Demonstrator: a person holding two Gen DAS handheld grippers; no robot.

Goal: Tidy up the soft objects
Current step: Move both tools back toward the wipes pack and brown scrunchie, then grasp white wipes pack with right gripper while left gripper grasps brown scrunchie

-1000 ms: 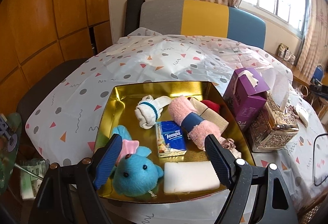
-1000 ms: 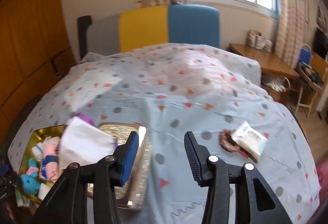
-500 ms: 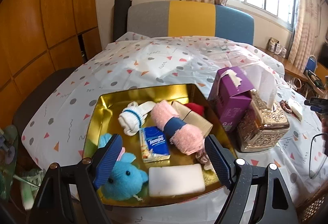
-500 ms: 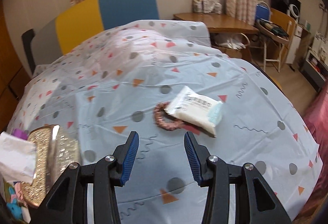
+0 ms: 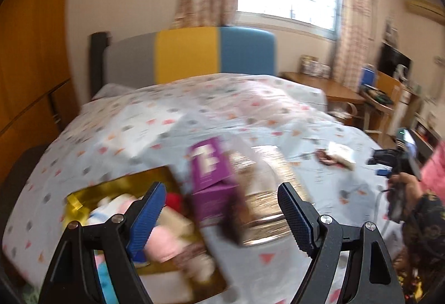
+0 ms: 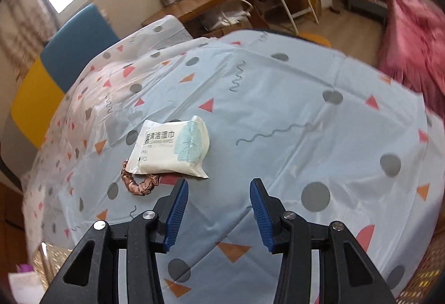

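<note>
Hovering over the patterned tablecloth [image 6: 292,114], your right gripper [image 6: 218,209] tilts down with its jaws spread wide and empty, just short of the white wipes pack [image 6: 173,148] lying partly on the pink scrunchie [image 6: 139,184]. Your left gripper [image 5: 219,216] is likewise wide apart and holds nothing, aimed level above the blurred gold tray [image 5: 91,190] of soft things and purple tissue box [image 5: 211,178].

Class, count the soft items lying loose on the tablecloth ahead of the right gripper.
2: a wet-wipes pack and a pink scrunchie tucked partly under its near-left corner. Others may lie outside this view.
</note>
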